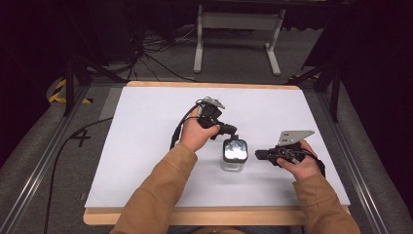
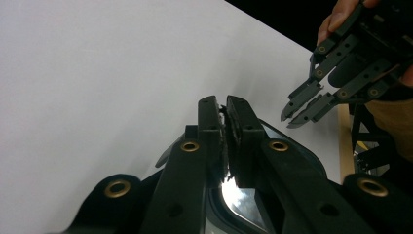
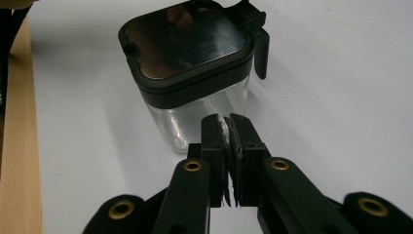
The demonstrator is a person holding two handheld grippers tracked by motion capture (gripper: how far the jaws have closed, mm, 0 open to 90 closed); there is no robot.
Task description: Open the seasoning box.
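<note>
while both jaws sit closed, each hand-held gripper (image 1: 233, 130) (image 1: 259, 155) flanks an unlabelled jar (image 1: 234, 155).

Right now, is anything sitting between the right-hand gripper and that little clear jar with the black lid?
No. In the right gripper view, bare white table separates the shut right gripper from the jar; the high view agrees.

A square clear-glass jar (image 3: 204, 109) wears a glossy black lid — mirror-dark, with pale reflections. It stands on a plain white table sheet (image 1: 146, 126) edged in light wood. Both grippers, left (image 2: 224, 109) and right (image 3: 225, 127), are matte black with brass-coloured rivets — the sleeves tan-brown.
</note>
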